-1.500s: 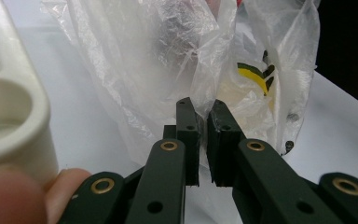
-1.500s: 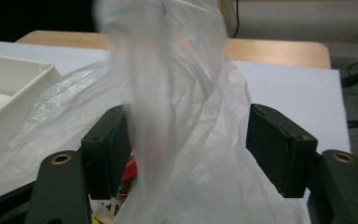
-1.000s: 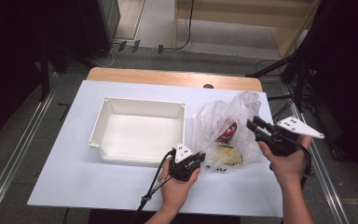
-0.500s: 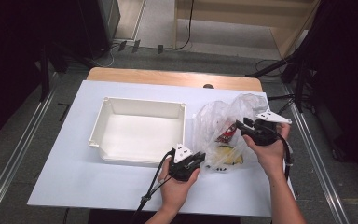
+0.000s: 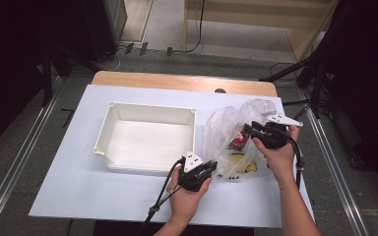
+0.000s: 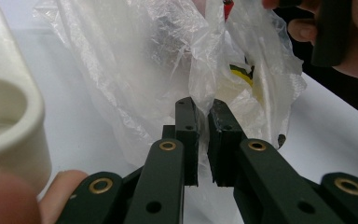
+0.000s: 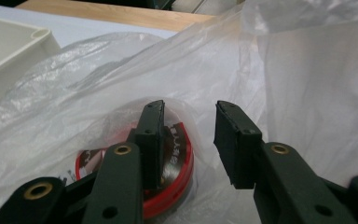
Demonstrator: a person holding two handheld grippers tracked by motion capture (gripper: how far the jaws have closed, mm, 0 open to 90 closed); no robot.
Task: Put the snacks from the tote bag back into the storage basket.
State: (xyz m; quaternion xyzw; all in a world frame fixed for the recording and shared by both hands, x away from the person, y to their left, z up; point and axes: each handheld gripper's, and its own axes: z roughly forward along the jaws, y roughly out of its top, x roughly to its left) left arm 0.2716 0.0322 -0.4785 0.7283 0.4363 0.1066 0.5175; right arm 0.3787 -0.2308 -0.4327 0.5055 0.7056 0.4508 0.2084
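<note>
Left hand-held gripper (image 5: 207, 169): jaws clamped on plastic bag (image 6: 135, 65) fold at bag's near edge, same spot as a second ago. Right hand-held gripper (image 5: 250, 130): jaws apart, just been closing slightly, nothing pressed between; has come down and leftward into bag mouth. Red-rimmed round container (image 7: 175, 175) inside bag; label unreadable. Bag on tabletop (image 5: 78, 191), right of white tray (image 5: 109, 129).

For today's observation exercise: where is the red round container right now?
The red round container lies inside the clear plastic bag on the right of the table in the high view, right of the white tray, just beyond the right gripper.
</note>
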